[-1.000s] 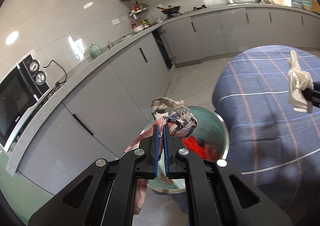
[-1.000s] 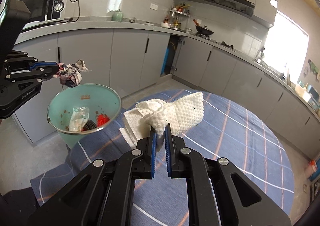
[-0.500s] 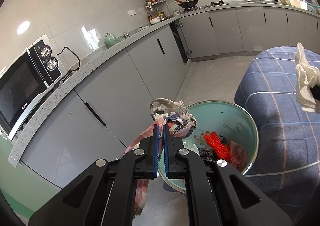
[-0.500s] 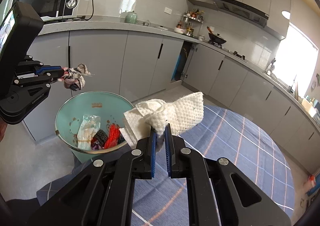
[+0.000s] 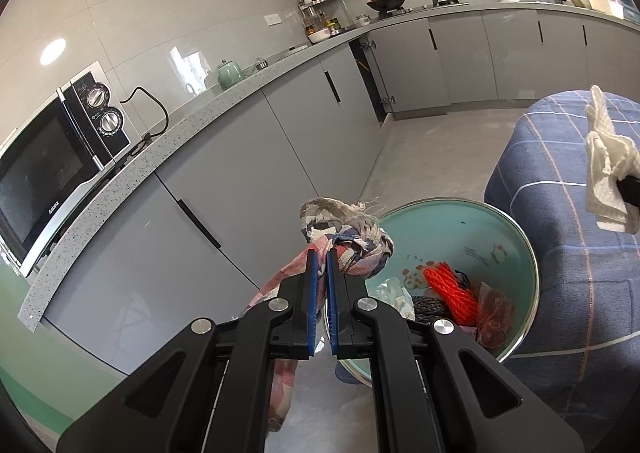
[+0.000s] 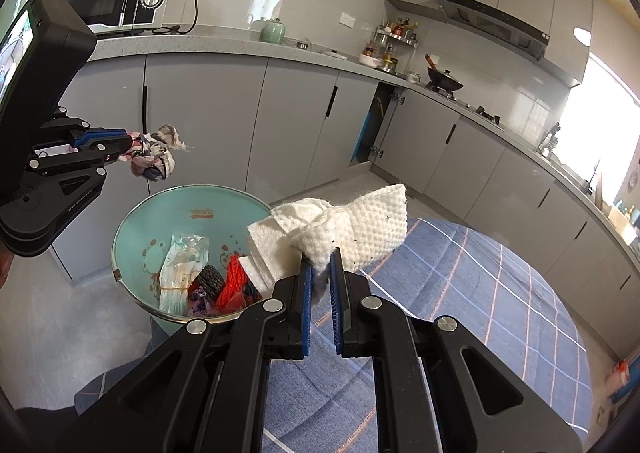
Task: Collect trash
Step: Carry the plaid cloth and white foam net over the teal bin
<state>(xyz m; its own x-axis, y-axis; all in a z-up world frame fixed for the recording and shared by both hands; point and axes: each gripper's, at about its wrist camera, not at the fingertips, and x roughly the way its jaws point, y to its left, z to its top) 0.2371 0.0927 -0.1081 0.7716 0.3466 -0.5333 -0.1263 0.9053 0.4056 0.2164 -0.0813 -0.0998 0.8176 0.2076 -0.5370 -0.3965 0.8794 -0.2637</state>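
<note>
- Left wrist view, far left: a black microwave (image 5: 48, 165) stands on the speckled grey countertop (image 5: 208, 109) above grey cabinets (image 5: 224, 189).
- At centre, the left gripper (image 5: 321, 253) has its blue jaws pinched narrow on a knotted plaid rag (image 5: 344, 233), whose loose end hangs down below the fingers.
- Just right of the rag, a teal trash bin (image 5: 516, 237) stands on the floor, holding a red net (image 5: 450, 289), a dark coil and crumpled wrappers.
- Further right, a blue checked tablecloth (image 5: 560, 221) touches the bin's side.
- At the right edge, a white paper towel (image 5: 604, 173) hangs over the cloth.
- Right wrist view, left side: the rag in the left gripper (image 6: 128, 147) sits above the bin's (image 6: 132, 221) far-left rim.
- At centre, the right gripper (image 6: 321, 265) has its jaws closed on the paper towel (image 6: 352, 229), which is held beside the bin's right rim, above the tablecloth (image 6: 480, 293).
</note>
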